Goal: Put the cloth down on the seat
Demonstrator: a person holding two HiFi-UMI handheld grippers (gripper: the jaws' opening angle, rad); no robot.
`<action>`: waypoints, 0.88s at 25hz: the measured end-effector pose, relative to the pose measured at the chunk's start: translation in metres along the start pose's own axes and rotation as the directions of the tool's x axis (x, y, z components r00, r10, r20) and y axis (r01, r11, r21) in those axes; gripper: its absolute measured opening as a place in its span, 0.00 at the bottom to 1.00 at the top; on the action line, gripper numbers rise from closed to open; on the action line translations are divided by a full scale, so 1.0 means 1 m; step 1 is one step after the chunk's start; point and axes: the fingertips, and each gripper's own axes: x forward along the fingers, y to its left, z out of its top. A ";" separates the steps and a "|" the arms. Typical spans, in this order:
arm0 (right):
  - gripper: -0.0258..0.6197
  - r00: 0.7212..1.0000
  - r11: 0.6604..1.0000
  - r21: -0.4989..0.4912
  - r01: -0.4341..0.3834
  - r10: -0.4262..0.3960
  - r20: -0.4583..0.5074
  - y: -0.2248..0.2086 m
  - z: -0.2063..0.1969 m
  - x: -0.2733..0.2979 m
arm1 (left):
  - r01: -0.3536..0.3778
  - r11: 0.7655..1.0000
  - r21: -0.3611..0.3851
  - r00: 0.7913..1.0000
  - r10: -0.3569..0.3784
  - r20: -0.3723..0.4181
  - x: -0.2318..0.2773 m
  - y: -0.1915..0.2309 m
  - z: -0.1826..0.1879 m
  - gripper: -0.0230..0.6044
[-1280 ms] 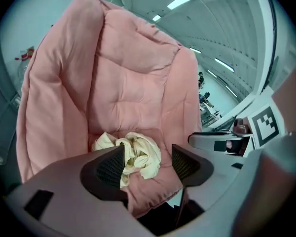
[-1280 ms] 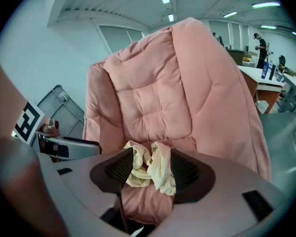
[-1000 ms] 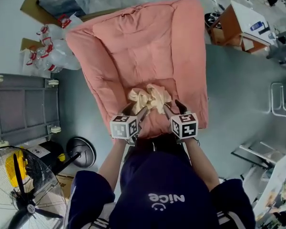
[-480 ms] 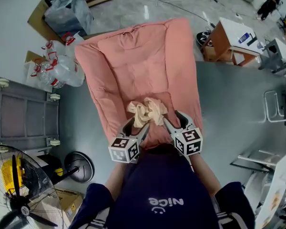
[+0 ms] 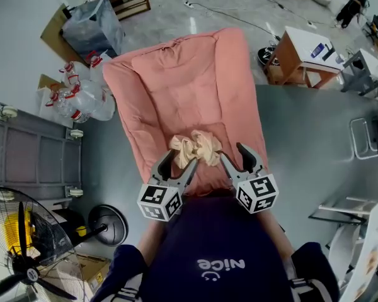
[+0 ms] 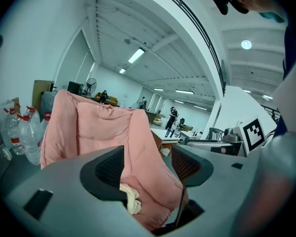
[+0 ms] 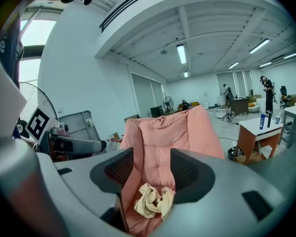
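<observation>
A crumpled cream cloth (image 5: 196, 148) lies on the seat of a pink padded lounge chair (image 5: 186, 87). My left gripper (image 5: 177, 163) hangs just below and left of the cloth, open, with nothing between its jaws. My right gripper (image 5: 237, 156) sits to the cloth's right, also open and empty. In the right gripper view the cloth (image 7: 153, 200) rests on the chair seat (image 7: 160, 169) beyond the jaws (image 7: 151, 169). In the left gripper view only a corner of the cloth (image 6: 131, 201) shows behind the left jaw, with the chair (image 6: 98, 132) ahead of the gripper (image 6: 149, 166).
A grey cart (image 5: 25, 153) and a floor fan (image 5: 19, 247) stand at the left. Plastic bottles (image 5: 82, 96) and cardboard boxes (image 5: 88, 24) lie at the chair's upper left. A small orange-and-white table (image 5: 305, 55) is at the right. Metal frames (image 5: 365, 137) stand far right.
Both grippers have let go of the cloth and drawn back toward me with jaws apart. The cloth stays on the seat.
</observation>
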 end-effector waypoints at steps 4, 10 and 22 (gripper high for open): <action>0.37 1.000 0.998 -0.057 -0.008 0.009 0.016 0.009 0.005 -0.007 | 0.014 0.999 0.029 1.000 -0.015 0.017 -0.004 -0.010 0.005 0.54; 0.37 0.999 0.995 -0.101 -0.005 0.009 0.043 0.013 0.011 -0.012 | -0.017 0.997 0.072 0.998 0.012 0.062 -0.016 -0.010 0.012 0.48; 0.13 0.997 0.994 -0.111 -0.004 0.012 0.074 0.017 0.017 -0.011 | -0.094 0.995 0.027 0.981 0.088 0.171 -0.036 0.015 0.029 0.07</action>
